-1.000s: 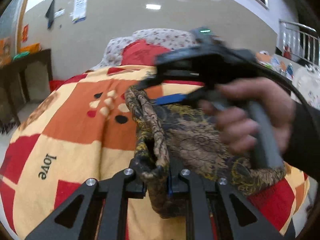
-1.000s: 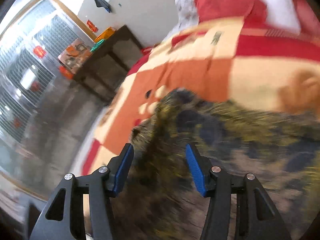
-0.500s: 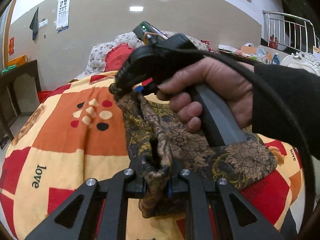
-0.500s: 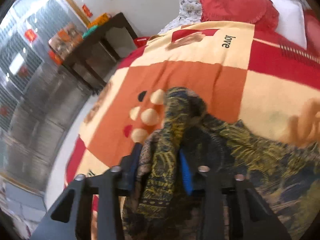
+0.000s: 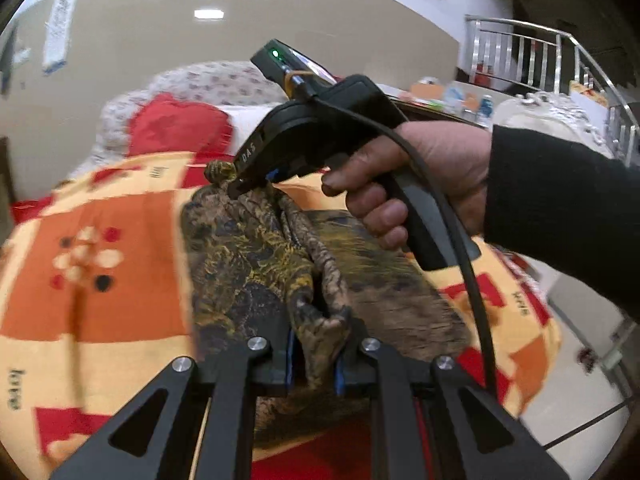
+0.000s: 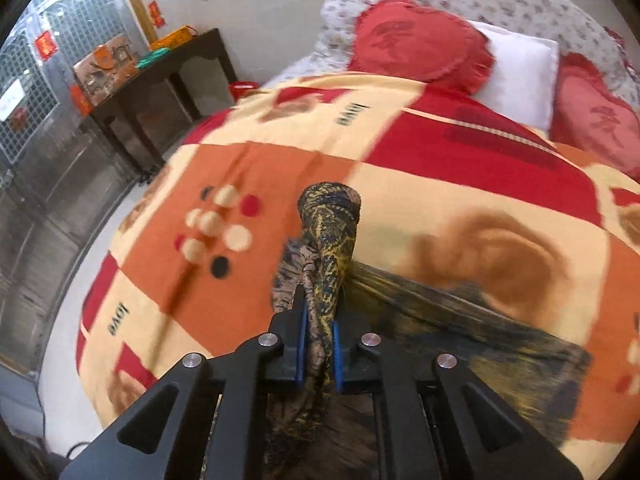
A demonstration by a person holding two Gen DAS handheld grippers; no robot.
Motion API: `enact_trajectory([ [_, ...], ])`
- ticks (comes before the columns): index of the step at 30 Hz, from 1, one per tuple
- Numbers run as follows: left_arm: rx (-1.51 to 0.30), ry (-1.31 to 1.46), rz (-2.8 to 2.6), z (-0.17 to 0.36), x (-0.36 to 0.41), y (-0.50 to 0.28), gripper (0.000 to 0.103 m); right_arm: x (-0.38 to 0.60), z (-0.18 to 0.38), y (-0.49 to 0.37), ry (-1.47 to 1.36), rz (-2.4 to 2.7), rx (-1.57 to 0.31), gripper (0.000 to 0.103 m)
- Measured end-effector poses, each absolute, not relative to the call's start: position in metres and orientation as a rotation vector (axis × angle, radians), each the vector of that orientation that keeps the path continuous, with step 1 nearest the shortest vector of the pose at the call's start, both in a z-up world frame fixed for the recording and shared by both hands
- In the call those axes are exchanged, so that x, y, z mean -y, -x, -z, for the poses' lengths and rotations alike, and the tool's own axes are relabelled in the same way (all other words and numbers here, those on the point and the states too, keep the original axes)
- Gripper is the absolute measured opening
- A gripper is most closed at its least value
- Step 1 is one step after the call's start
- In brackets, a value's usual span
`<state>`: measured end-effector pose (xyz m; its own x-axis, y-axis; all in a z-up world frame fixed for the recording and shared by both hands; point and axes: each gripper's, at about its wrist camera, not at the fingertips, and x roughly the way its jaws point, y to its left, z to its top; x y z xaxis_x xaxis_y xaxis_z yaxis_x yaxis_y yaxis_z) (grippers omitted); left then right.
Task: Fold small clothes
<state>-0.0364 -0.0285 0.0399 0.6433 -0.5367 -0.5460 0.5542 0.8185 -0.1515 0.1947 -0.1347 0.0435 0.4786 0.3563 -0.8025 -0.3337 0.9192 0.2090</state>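
A dark brown and gold patterned garment (image 5: pixel 248 264) hangs bunched over the orange, red and cream bedspread (image 5: pixel 104 280). My left gripper (image 5: pixel 314 354) is shut on one gathered edge of it at the bottom of the left wrist view. Farther off in that view, a hand holds my right gripper (image 5: pixel 244 184), whose tips pinch another bunch of the cloth. In the right wrist view my right gripper (image 6: pixel 318 350) has its jaws closing, blue pads pressing a twisted fold of the garment (image 6: pixel 328 240) that sticks up past the tips; the rest trails right across the bedspread (image 6: pixel 460 184).
Red cushions (image 6: pixel 416 36) and a white pillow (image 6: pixel 520 72) lie at the head of the bed. A dark wooden side table (image 6: pixel 160 76) stands left of the bed before glass doors. A metal stair railing (image 5: pixel 536 56) and a cluttered table stand at the right.
My right gripper closed from wide open onto a fold of the garment and lifted it. The left gripper kept its hold and rose, so the cloth now hangs stretched between the two.
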Motion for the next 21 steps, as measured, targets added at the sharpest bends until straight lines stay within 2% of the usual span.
enact_trajectory([
  [21,-0.756,-0.093,0.829,-0.003,0.177,0.036,0.014,0.292,-0.010,-0.166,-0.045,-0.295,-1.049,0.013],
])
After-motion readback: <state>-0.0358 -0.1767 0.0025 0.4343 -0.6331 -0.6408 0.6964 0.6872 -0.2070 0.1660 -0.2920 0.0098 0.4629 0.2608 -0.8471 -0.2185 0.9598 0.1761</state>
